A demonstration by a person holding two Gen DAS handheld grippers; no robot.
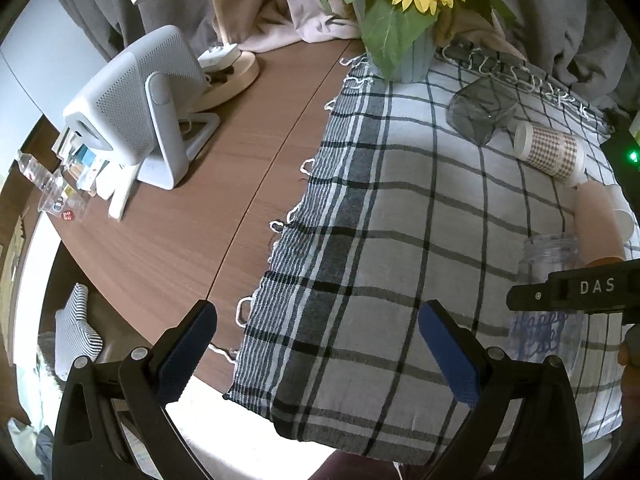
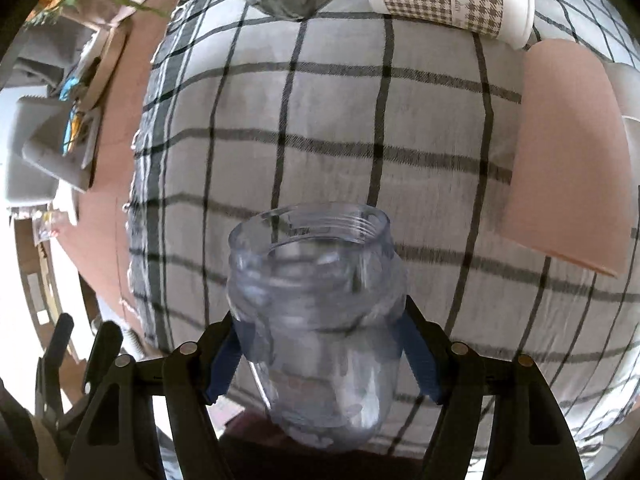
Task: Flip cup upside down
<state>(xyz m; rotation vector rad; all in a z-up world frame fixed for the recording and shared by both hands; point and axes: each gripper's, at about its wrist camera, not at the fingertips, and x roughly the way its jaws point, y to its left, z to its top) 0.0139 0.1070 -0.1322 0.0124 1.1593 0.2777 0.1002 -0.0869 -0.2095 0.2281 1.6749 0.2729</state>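
1. The right gripper (image 2: 320, 344) pinches the clear plastic cup (image 2: 316, 320) around its body, above the checked cloth (image 2: 360, 120).
2. Its long axis runs along the fingers, threaded mouth pointing away.
3. The left gripper (image 1: 316, 348) is spread wide, holding nothing.

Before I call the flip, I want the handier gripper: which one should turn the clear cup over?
Right. The right gripper already clamps the clear cup between its blue pads, mouth pointing away. The left gripper is open with only the checked cloth between its fingers.
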